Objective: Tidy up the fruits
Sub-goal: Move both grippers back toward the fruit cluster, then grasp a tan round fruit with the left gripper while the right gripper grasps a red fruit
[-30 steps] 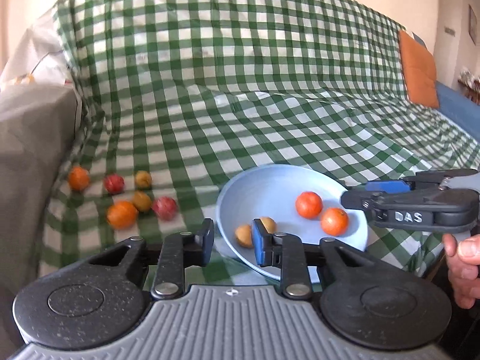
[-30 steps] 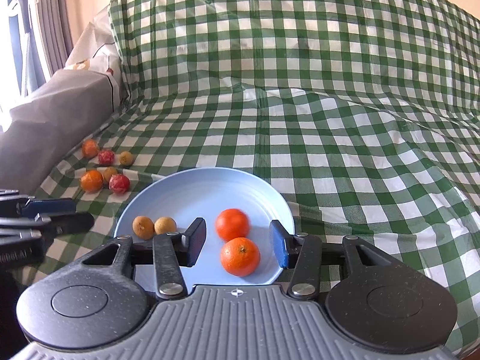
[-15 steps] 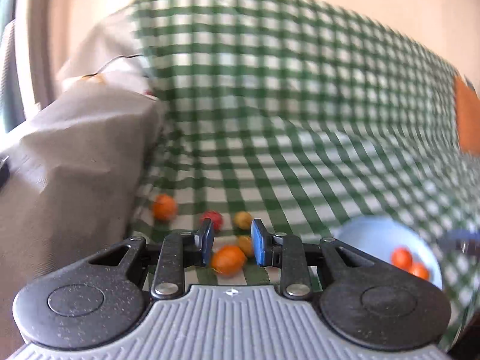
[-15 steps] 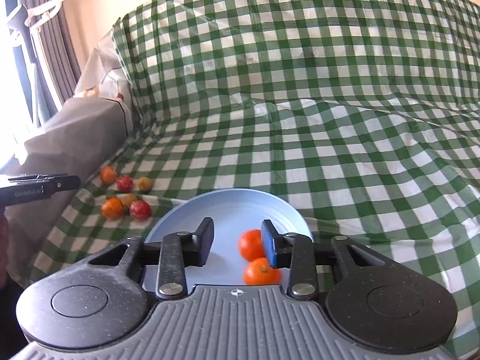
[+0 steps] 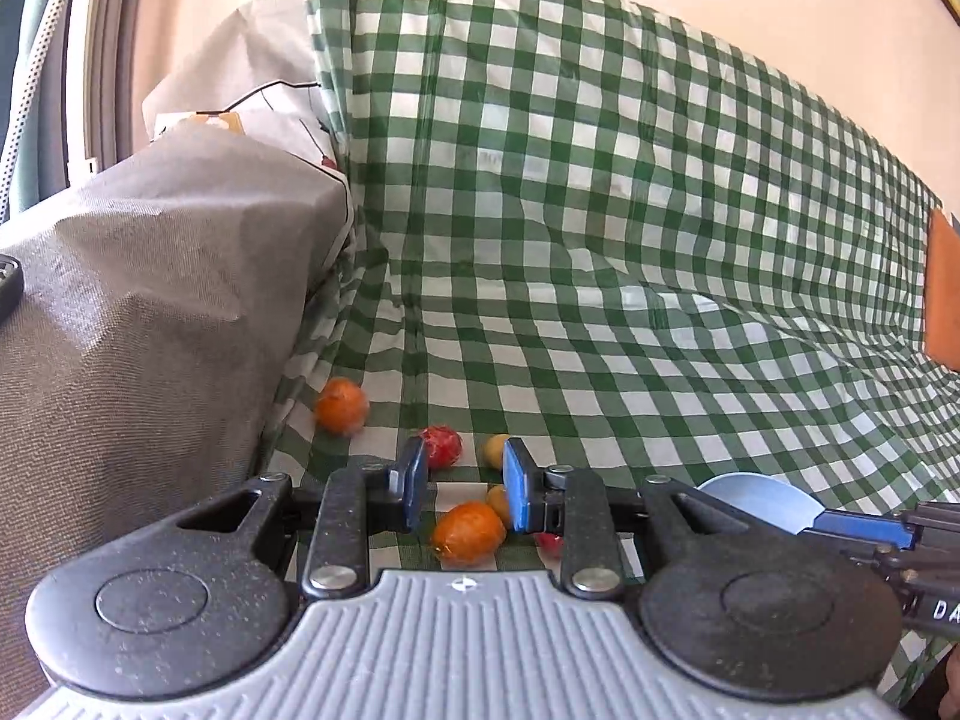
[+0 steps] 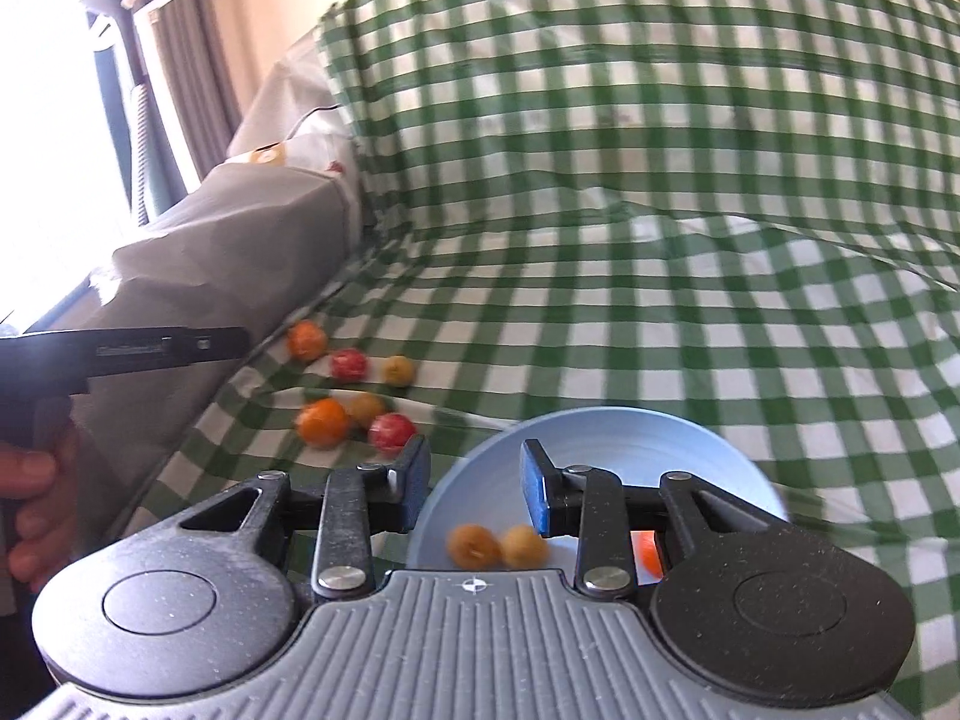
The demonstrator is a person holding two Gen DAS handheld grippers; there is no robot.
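Note:
Several loose fruits lie on the green checked cloth: an orange (image 5: 468, 532) just beyond my left gripper (image 5: 465, 491), which is open and empty above it, a red fruit (image 5: 441, 445), a yellow one (image 5: 495, 449) and a far orange (image 5: 341, 405). The same cluster shows in the right wrist view, with the near orange (image 6: 323, 421) at its front. The blue plate (image 6: 624, 450) holds two yellow fruits (image 6: 498, 546) and an orange (image 6: 647, 552). My right gripper (image 6: 477, 489) is open and empty over the plate's left rim.
A grey-covered armrest (image 5: 138, 312) rises at the left beside the fruits. The checked cloth climbs the sofa back (image 5: 600, 150) behind. An orange cushion (image 5: 942, 300) is at the far right. The plate's edge (image 5: 762, 501) shows right of my left gripper.
My left gripper has swung left from the plate to the loose fruit cluster. My right gripper has shifted left over the plate, its jaws narrower than a second ago.

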